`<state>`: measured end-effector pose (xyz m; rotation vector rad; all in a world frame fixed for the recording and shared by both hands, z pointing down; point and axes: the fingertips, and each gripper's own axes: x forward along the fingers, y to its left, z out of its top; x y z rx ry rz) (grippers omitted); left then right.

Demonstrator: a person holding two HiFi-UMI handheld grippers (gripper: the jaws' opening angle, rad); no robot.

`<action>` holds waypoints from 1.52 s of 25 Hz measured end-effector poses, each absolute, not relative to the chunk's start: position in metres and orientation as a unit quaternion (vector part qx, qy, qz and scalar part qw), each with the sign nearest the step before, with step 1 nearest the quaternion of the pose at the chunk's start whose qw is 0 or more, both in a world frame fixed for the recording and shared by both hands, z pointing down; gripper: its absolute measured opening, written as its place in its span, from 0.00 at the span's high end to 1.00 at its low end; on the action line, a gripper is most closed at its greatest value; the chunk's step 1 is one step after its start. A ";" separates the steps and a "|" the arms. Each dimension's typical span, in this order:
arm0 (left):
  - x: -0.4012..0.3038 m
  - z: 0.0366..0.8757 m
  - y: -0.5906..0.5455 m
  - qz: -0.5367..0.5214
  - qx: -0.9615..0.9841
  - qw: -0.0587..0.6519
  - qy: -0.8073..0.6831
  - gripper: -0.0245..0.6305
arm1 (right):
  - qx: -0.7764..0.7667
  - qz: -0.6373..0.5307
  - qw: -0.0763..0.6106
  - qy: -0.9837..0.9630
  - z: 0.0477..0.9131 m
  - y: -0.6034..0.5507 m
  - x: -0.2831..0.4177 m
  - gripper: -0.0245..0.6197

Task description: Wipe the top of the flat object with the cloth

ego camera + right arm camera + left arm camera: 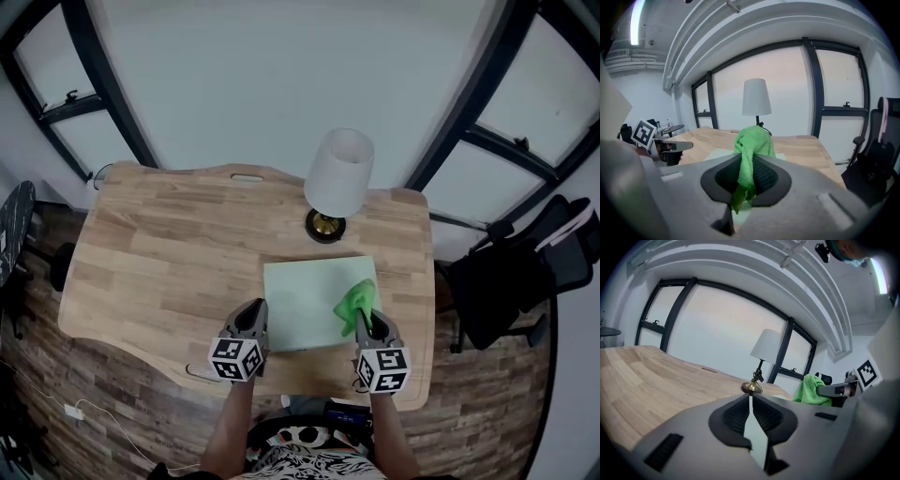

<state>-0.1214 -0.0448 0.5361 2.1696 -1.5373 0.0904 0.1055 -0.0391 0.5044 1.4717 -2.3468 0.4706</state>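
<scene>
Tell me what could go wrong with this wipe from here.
The white-shaded brass-based table lamp stands just behind the pale green flat mat; a long forward stroke might knock it.
The right tongs pinch the bright green cloth by one bunched fold; drag may pull it free.

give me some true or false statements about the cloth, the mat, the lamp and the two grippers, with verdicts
1. The right gripper is shut on the green cloth. True.
2. The lamp stands on the pale green mat. False: its base sits on the bare table, beyond the mat's far edge.
3. The cloth is over the mat's right side. True.
4. The left gripper holds a cloth too. False: its fingers are nearly together with no cloth between them.
</scene>
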 end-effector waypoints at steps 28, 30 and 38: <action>-0.133 0.594 -0.088 0.022 0.752 0.352 -0.556 0.74 | 0.515 0.207 0.233 -0.799 0.572 -0.135 0.134 0.90; -0.131 0.599 -0.089 0.025 0.751 0.359 -0.553 0.74 | 0.512 0.219 0.229 -0.798 0.575 -0.139 0.133 0.90; -0.125 0.618 -0.086 0.048 0.743 0.391 -0.541 0.74 | 0.507 0.214 0.257 -0.794 0.583 -0.154 0.137 0.90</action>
